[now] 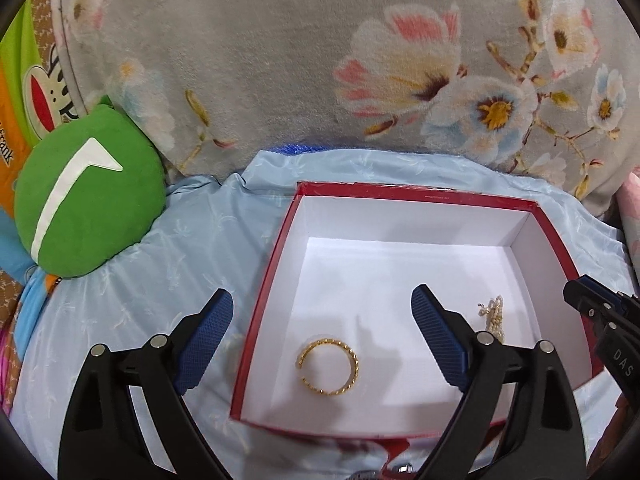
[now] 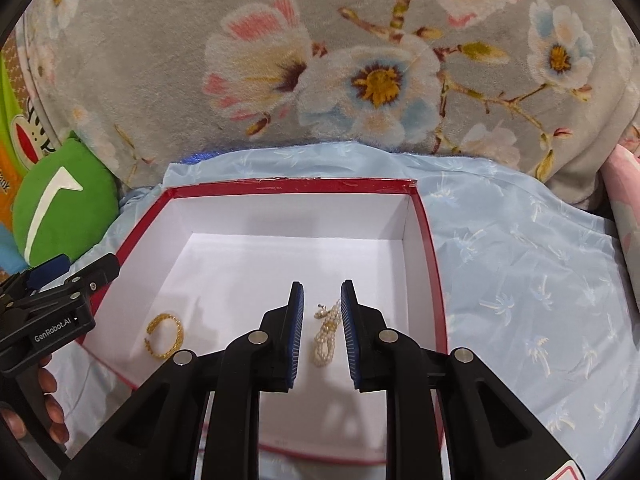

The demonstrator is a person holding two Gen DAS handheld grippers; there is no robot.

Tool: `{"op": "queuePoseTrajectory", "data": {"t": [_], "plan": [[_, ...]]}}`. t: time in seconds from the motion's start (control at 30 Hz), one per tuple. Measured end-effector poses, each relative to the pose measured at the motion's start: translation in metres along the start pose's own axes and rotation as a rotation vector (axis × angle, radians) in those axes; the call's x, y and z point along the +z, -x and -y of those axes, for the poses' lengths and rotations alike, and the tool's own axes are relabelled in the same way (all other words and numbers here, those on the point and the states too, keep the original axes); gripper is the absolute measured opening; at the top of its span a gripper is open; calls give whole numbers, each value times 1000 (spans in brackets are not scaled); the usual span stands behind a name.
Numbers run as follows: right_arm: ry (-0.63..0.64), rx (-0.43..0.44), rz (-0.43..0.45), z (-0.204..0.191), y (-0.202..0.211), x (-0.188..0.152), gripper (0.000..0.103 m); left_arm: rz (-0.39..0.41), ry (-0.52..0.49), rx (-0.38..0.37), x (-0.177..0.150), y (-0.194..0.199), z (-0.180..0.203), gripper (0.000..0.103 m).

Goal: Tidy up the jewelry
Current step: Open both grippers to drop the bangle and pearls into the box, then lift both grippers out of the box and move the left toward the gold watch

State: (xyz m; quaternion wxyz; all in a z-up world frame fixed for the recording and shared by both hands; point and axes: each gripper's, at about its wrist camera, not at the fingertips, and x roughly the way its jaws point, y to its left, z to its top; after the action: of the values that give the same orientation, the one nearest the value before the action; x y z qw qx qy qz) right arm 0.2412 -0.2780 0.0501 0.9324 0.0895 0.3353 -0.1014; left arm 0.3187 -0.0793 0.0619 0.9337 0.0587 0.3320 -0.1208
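Note:
A red box (image 1: 420,193) with a white inside sits on pale blue cloth. On its floor lie a gold twisted open ring (image 1: 328,366) and a small pearl piece (image 1: 494,317). My left gripper (image 1: 320,300) stands wide open above the box's left wall, empty, with the ring below it. In the right wrist view the box (image 2: 280,186) holds the ring (image 2: 164,340) and the pearl piece (image 2: 328,332). My right gripper (image 2: 322,292) hovers over the pearls with a narrow gap between its pads, which do not touch them. The left gripper (image 2: 80,268) shows at the box's left edge.
A green round cushion (image 1: 88,192) lies left of the box. A grey floral blanket (image 1: 280,60) rises behind it. The pale blue cloth (image 2: 520,280) spreads to the right. A person's hand (image 2: 50,404) holds the left gripper's handle.

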Motion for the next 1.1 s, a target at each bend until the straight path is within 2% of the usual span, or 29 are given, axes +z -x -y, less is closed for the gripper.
{"op": "queuePoseTrajectory", "data": {"t": [0.27, 0.5, 0.8, 0.97, 1.1], "plan": [[48, 22, 22, -14, 46, -34, 19, 14, 22, -34, -24, 47, -12, 88], [75, 53, 22, -24, 86, -77, 19, -9, 11, -46, -63, 79, -18, 88], [46, 78, 21, -10, 149, -136, 19, -157, 42, -84, -147, 97, -36, 88], [36, 34, -4, -3, 165, -172, 19, -245, 87, -103, -193, 103, -43, 88], [17, 41, -55, 0, 166, -203, 19, -300, 96, -121, -224, 110, -43, 88]]}}
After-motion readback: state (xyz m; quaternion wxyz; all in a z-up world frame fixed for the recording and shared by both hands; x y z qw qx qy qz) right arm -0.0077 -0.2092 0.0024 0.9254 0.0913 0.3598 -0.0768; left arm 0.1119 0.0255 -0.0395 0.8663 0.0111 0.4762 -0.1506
